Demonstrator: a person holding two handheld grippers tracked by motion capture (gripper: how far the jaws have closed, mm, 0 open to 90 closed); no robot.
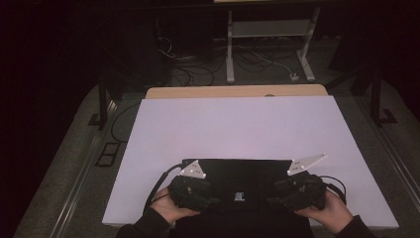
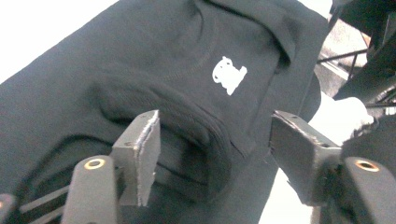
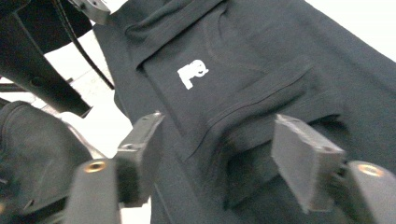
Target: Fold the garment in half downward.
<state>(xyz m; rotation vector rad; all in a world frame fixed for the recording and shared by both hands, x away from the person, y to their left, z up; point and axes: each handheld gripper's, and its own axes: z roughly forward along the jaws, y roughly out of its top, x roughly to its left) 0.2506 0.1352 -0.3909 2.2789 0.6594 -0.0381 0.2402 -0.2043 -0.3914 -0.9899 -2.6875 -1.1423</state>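
A black folded garment (image 1: 237, 173) with a small white logo (image 1: 239, 196) lies at the near edge of the white board (image 1: 237, 124). My left gripper (image 1: 210, 198) is over the garment's left side and my right gripper (image 1: 275, 196) is over its right side, each held in a hand. In the left gripper view the jaws of the left gripper (image 2: 215, 135) stand apart above a thick fold of the garment (image 2: 140, 60), near the logo (image 2: 229, 74). In the right gripper view the right gripper (image 3: 219, 126) is open over a folded edge of the garment (image 3: 280, 56), not pressing on it.
The white board rests on a wooden table (image 1: 237, 91). Beyond it, on the dark floor, are cables (image 1: 198, 74) and a white desk frame (image 1: 267, 44). Black stand legs (image 1: 103, 106) flank the table. Much of the board behind the garment is bare.
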